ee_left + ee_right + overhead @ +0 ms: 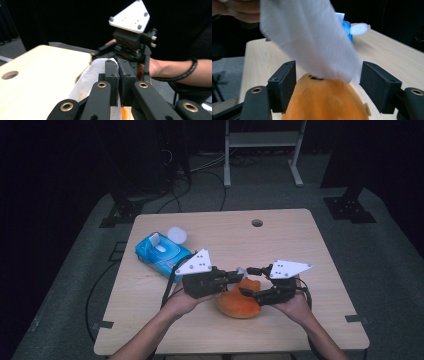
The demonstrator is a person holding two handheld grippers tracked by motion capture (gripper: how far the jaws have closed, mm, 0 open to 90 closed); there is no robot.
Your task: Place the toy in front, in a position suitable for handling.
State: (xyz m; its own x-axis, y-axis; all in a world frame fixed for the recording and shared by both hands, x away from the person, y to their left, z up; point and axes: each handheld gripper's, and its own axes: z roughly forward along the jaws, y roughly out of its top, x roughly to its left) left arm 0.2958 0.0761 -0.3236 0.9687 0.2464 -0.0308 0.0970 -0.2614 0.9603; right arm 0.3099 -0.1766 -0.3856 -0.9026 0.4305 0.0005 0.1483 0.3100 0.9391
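1. Left tongs (239, 274) are clenched on a white wipe (92, 75). In the left gripper view the two black pads sit pressed together w/ the sheet pinched between them, rest of it bunching out to the 9 o'clock side.
2. Right tongs (248, 281) are released, jaws wide apart. In the right gripper view the pads stand either side of an orange plush toy (324, 100) w/ a gap on both sides, so not squeezing it.
3. Plush sits on the tabletop (300, 235) near the front edge, roughly 6 o'clock from the middle of the top, right between both hands.
4. The wipe hangs down over the top of the plush in the right gripper view; bottom edge is right at the toy's top, can't tell if it's actually touching (blurry).
5. Blue wipes pack (161, 251) is at about 10 o'clock from the plush, lid flipped open, well apart from it.
6. Small white round thing (177, 234) just beside the pack at its 1 o'clock, idk what it is.
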